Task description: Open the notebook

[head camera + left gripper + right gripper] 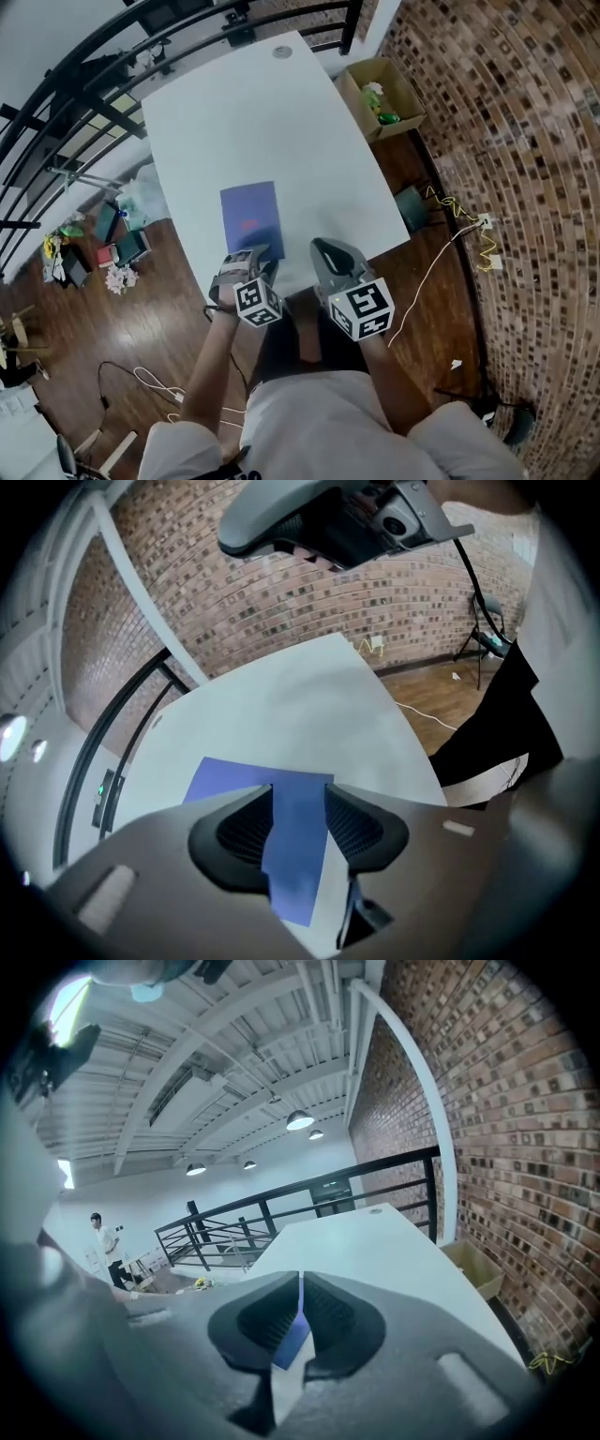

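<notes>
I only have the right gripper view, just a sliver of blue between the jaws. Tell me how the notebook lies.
Observer: The notebook lies flat on the white table, near the person's edge, blue cover up, apparently closed.
Operator: Give me the left gripper's place.
Observer: The left gripper is at the notebook's near edge, pointing down at it.
Operator: Report its jaws.
Observer: In the left gripper view they stand apart with the blue cover showing between them; nothing is pinched.
</notes>
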The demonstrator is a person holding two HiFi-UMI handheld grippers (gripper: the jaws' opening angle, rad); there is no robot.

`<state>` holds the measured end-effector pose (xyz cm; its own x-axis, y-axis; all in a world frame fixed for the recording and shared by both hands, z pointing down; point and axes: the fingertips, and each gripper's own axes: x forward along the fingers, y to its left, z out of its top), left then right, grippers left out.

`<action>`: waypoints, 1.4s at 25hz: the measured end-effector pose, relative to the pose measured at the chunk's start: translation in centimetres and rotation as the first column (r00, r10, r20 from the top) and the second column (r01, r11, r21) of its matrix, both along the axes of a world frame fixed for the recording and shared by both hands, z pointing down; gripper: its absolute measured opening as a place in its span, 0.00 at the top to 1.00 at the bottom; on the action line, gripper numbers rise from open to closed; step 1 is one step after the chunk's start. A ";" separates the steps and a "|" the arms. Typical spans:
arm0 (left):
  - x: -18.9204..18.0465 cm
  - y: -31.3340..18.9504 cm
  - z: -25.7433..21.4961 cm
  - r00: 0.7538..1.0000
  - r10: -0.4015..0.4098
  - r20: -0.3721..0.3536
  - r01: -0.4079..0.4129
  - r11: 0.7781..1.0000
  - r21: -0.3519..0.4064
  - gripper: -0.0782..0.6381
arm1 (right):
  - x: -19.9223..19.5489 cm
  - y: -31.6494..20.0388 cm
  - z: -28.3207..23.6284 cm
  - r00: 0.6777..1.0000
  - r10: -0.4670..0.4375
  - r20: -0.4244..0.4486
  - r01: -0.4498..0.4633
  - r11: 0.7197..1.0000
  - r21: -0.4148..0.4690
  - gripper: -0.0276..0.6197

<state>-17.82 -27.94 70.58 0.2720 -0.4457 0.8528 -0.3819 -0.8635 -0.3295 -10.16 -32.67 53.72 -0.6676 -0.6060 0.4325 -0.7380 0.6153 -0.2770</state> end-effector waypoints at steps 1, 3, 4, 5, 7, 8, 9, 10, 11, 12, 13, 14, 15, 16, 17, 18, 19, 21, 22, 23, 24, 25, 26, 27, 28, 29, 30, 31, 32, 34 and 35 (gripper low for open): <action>0.1 0.1 0.3 1.000 0.023 0.007 -0.023 1.000 -0.004 0.62 | 0.0 -0.1 0.1 1.000 0.007 -0.002 -0.007 1.000 -0.002 0.96; 0.5 0.2 0.6 0.998 0.069 0.013 -0.069 0.998 -0.014 0.60 | -0.1 -0.2 0.4 1.000 0.019 -0.004 -0.019 1.000 -0.006 0.96; 0.7 0.3 0.8 0.996 0.092 0.018 -0.091 0.996 -0.019 0.60 | -0.1 -0.3 0.5 1.000 0.023 -0.004 -0.023 1.000 -0.008 0.96; 0.8 0.4 1.0 0.994 0.111 0.024 -0.111 0.994 -0.025 0.59 | -0.1 -0.4 0.6 1.000 0.027 -0.004 -0.027 1.000 -0.010 0.96; 1.0 0.6 1.6 0.990 0.138 0.037 -0.137 0.990 -0.029 0.58 | -0.2 -0.3 0.8 0.999 0.034 -0.006 -0.034 0.999 -0.014 0.96; 1.1 0.6 1.7 0.988 0.145 0.045 -0.144 0.989 -0.028 0.58 | -0.2 -0.3 0.9 0.999 0.037 -0.007 -0.037 0.999 -0.016 0.96; 1.1 0.5 1.8 0.987 0.149 0.052 -0.148 0.989 -0.028 0.58 | -0.2 -0.3 1.0 0.999 0.039 -0.008 -0.039 0.999 -0.018 0.96; 1.1 0.4 1.8 0.987 0.152 0.059 -0.151 0.988 -0.029 0.58 | -0.2 -0.3 1.0 0.999 0.042 -0.008 -0.042 0.999 -0.020 0.96; 1.1 0.3 1.8 0.986 0.156 0.065 -0.154 0.988 -0.031 0.59 | -0.1 -0.3 1.0 0.999 0.044 -0.009 -0.044 0.999 -0.021 0.96; 1.1 0.2 1.7 0.985 0.160 0.072 -0.158 0.987 -0.031 0.59 | -0.1 -0.4 1.0 0.999 0.046 -0.009 -0.046 0.999 -0.021 0.96; 1.0 0.2 1.7 0.984 0.163 0.078 -0.161 0.987 -0.030 0.60 | -0.1 -0.5 1.0 0.999 0.048 -0.009 -0.048 0.999 -0.021 0.96; 1.0 0.2 1.8 0.983 0.166 0.082 -0.164 0.986 -0.029 0.60 | -0.1 -0.5 1.1 0.999 0.049 -0.010 -0.050 0.999 -0.021 0.96; 1.0 0.3 2.0 0.982 0.168 0.085 -0.166 0.986 -0.028 0.60 | -0.1 -0.5 1.1 0.999 0.051 -0.011 -0.051 0.998 -0.021 0.96; 1.0 0.3 2.1 0.982 0.170 0.087 -0.169 0.985 -0.024 0.61 | 0.0 -0.5 1.1 0.999 0.052 -0.011 -0.053 0.998 -0.021 0.96; 1.1 0.4 2.2 0.982 0.171 0.085 -0.170 0.985 -0.019 0.62 | 0.1 -0.6 1.1 0.999 0.054 -0.011 -0.054 0.998 -0.021 0.96; 1.3 0.5 2.1 0.982 0.170 0.082 -0.169 0.985 -0.014 0.62 | 0.2 -0.6 1.1 0.998 0.054 -0.011 -0.054 0.998 -0.020 0.96; 1.3 0.4 2.0 0.983 0.167 0.079 -0.166 0.986 -0.009 0.62 | 0.2 -0.6 1.1 0.998 0.054 -0.010 -0.054 0.998 -0.020 0.96; 1.3 0.4 1.7 0.985 0.157 0.074 -0.158 0.987 0.003 0.66 | 0.2 -0.6 1.2 0.999 0.053 -0.010 -0.053 0.998 -0.021 0.96; 1.2 0.3 1.7 0.986 0.152 0.072 -0.153 0.988 0.006 0.67 | 0.2 -0.6 1.2 0.999 0.052 -0.010 -0.053 0.998 -0.022 0.96; 1.1 0.3 1.7 0.986 0.148 0.072 -0.149 0.989 0.008 0.68 | 0.1 -0.5 1.3 0.999 0.051 -0.011 -0.052 0.998 -0.022 0.96; 1.0 0.3 1.7 0.987 0.145 0.072 -0.146 0.989 0.011 0.69 | 0.1 -0.5 1.3 0.999 0.050 -0.010 -0.051 0.998 -0.023 0.96; 1.0 0.3 1.7 0.987 0.142 0.069 -0.143 0.990 0.013 0.70 | 0.0 -0.5 1.3 0.999 0.049 -0.010 -0.049 0.999 -0.023 0.96; 1.0 0.3 1.7 0.988 0.138 0.065 -0.139 0.990 0.018 0.71 | -0.1 -0.4 1.3 0.999 0.047 -0.009 -0.048 0.999 -0.023 0.96; 0.9 0.2 1.6 0.989 0.132 0.059 -0.134 0.991 0.028 0.72 | -0.2 -0.4 1.3 0.999 0.045 -0.009 -0.045 0.999 -0.023 0.96; 0.9 0.1 1.5 0.991 0.125 0.053 -0.127 0.991 0.039 0.74 | -0.3 -0.3 1.3 0.999 0.042 -0.010 -0.042 0.999 -0.023 0.96; 0.8 0.1 1.4 0.992 0.119 0.047 -0.121 0.991 0.049 0.76 | -0.5 -0.2 1.4 0.999 0.039 -0.010 -0.040 0.999 -0.023 0.96; 0.7 0.1 1.3 0.992 0.115 0.044 -0.117 0.991 0.057 0.77 | -0.6 -0.1 1.4 0.999 0.037 -0.011 -0.037 0.999 -0.023 0.96; 0.6 0.0 1.2 0.993 0.112 0.046 -0.115 0.991 0.064 0.78 | -0.8 -0.1 1.4 0.999 0.035 -0.012 -0.035 0.999 -0.024 0.96; 0.4 -0.1 1.0 0.993 0.110 0.048 -0.114 0.991 0.070 0.79 | -0.9 0.0 1.4 0.999 0.033 -0.012 -0.033 0.999 -0.024 0.96; 0.3 -0.3 0.8 0.993 0.103 0.051 -0.107 0.991 0.084 0.81 | -0.9 0.0 1.4 0.999 0.029 -0.012 -0.030 0.999 -0.026 0.96; 0.3 -0.4 0.6 0.994 0.096 0.049 -0.100 0.991 0.092 0.82 | -0.9 0.1 1.4 1.000 0.028 -0.012 -0.028 0.999 -0.027 0.96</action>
